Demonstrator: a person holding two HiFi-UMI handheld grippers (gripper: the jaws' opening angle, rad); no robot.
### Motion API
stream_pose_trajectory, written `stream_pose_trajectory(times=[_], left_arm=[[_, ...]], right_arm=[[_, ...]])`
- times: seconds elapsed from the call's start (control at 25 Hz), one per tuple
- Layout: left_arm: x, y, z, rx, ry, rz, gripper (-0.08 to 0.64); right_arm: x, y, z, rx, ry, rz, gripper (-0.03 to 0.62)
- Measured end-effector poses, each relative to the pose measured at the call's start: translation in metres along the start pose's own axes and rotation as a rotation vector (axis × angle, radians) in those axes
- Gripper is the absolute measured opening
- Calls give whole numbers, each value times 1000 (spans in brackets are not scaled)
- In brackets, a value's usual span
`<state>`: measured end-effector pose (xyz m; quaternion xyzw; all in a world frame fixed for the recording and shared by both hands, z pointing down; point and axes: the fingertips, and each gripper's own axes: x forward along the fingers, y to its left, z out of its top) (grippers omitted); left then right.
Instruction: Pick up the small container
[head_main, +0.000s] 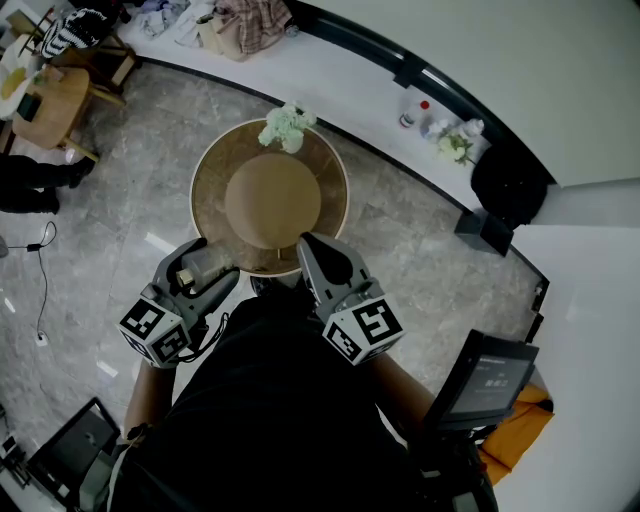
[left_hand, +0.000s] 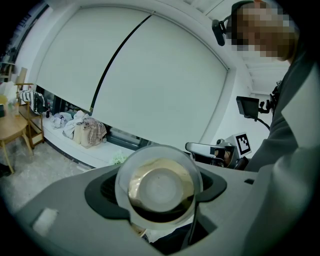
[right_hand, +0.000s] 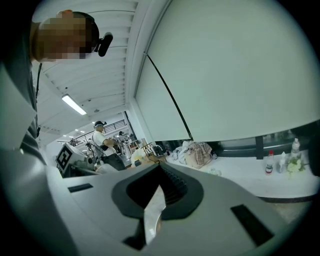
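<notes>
The small container is a clear round cup, seen from its base in the left gripper view. My left gripper is shut on it, one jaw on each side. In the head view the same container is held by the left gripper just over the near left rim of the round wooden table. My right gripper hovers over the near rim of the table. In its own view the right gripper has its jaws together, with only a thin pale slit between them and nothing held.
A bunch of pale flowers stands at the table's far edge, behind a raised centre disc. A white window ledge with bottles curves behind. A screen on a stand is at the right. A wooden chair is far left.
</notes>
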<state>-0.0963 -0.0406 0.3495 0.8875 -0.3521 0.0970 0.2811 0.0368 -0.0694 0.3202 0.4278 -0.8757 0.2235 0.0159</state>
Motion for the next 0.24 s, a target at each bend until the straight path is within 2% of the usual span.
stream_pose_trajectory(times=[0.24], left_arm=[[1, 1, -2, -2, -4, -1, 336]], right_arm=[[-1, 0, -1, -1, 4, 0, 6]])
